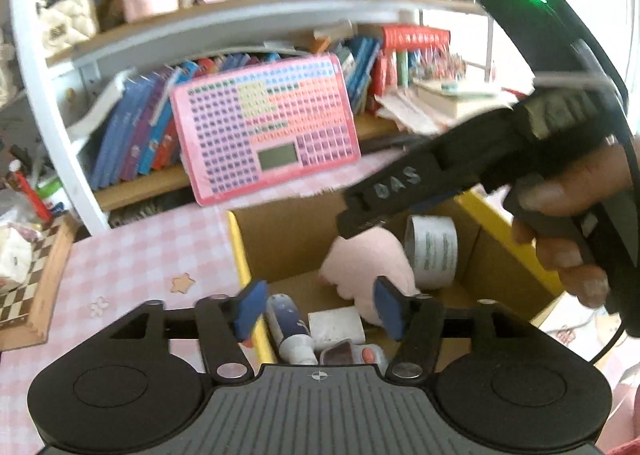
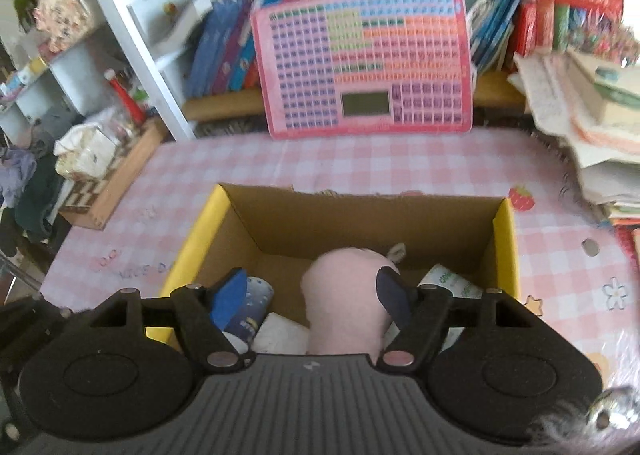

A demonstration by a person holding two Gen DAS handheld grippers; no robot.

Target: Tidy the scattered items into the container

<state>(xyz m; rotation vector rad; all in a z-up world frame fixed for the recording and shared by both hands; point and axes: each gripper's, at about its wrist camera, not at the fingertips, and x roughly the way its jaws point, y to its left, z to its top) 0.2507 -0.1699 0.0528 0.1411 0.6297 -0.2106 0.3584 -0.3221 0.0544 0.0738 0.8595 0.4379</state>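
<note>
In the lower centre of both views, the left gripper and the right gripper had their blue fingers apart, clamped on nothing. Just beyond them sat the cardboard box on the pink-checked worktop, holding a pink plush toy, a tape roll and a blue-and-white bottle. Farther back, in the upper centre, a pink keyboard toy leaned against the bookshelf.
</note>
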